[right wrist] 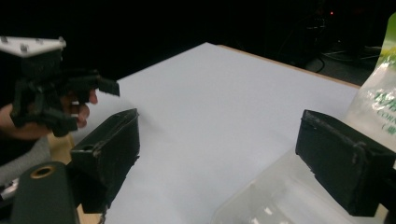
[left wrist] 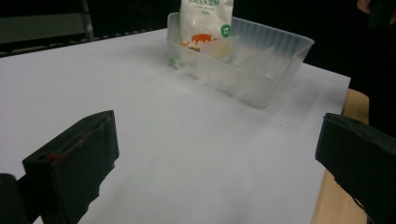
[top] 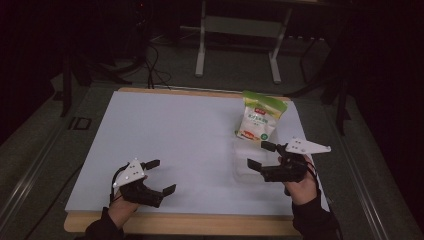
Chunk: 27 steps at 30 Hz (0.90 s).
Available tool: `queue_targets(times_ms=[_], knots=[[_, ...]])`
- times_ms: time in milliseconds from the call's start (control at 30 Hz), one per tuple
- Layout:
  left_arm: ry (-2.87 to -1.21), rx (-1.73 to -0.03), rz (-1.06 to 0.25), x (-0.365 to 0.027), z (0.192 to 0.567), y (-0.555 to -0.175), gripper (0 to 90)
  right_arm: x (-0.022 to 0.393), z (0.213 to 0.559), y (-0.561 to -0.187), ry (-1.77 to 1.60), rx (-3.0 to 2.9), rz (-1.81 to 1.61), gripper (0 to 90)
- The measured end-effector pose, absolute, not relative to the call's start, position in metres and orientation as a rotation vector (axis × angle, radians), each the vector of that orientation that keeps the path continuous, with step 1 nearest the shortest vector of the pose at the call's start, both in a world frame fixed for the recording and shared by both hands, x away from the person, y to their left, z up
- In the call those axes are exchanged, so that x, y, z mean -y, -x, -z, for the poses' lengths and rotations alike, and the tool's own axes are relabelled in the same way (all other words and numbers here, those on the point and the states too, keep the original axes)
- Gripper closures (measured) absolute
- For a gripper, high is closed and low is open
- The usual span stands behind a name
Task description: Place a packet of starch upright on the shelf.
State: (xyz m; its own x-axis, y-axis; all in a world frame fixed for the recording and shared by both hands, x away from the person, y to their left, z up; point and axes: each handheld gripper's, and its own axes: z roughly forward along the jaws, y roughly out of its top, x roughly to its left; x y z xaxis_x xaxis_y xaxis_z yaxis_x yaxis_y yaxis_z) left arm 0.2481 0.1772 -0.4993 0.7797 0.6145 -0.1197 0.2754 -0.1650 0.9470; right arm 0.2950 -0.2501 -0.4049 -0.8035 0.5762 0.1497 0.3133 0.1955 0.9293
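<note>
A white and green food bag (top: 260,117) stands upright at the far right of the white sheet (top: 175,130). Just in front of it lies a clear plastic container (top: 246,161). My right gripper (top: 259,155) is open, its jaws level with the container's right side and one jaw over its rim. In the right gripper view the container (right wrist: 280,198) sits under the open gripper (right wrist: 224,154), with the bag (right wrist: 378,93) at the right edge. My left gripper (top: 164,176) is open near the front edge, with nothing between its jaws. The left gripper view has the container (left wrist: 243,65) ahead and the bag (left wrist: 205,23) behind it.
The sheet covers a wooden table (top: 175,224) whose edge shows at the front. Behind the table stand a white metal frame (top: 240,30) and cables on a dark floor. In the right gripper view the left gripper (right wrist: 51,93) and a hand are at the far left.
</note>
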Motion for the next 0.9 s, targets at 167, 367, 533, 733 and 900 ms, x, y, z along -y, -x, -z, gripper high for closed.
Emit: queue_targets(times_ms=[167, 367, 533, 733, 900], knots=[[-1.757, -0.692, -0.335, -0.177, 0.500, -0.249, 0.1, 0.247, 0.419, -0.286, -0.837, -2.242, -1.633, 12.7], [-1.761, -0.687, -0.333, -0.177, 0.501, -0.248, 0.1, 0.243, 0.430, -0.279, -0.830, -2.272, -1.632, 12.7], [-1.761, -0.684, -0.331, -0.177, 0.501, -0.248, 0.0, 0.240, 0.437, -0.270, -0.805, -2.267, -1.627, 12.8], [-1.772, -0.676, -0.334, -0.175, 0.502, -0.248, 0.0, 0.238, 0.448, -0.260, -0.755, -2.271, -1.607, 12.7], [-1.782, -0.673, -0.336, -0.174, 0.502, -0.247, 0.1, 0.238, 0.456, -0.255, -0.739, -2.295, -1.601, 12.7]])
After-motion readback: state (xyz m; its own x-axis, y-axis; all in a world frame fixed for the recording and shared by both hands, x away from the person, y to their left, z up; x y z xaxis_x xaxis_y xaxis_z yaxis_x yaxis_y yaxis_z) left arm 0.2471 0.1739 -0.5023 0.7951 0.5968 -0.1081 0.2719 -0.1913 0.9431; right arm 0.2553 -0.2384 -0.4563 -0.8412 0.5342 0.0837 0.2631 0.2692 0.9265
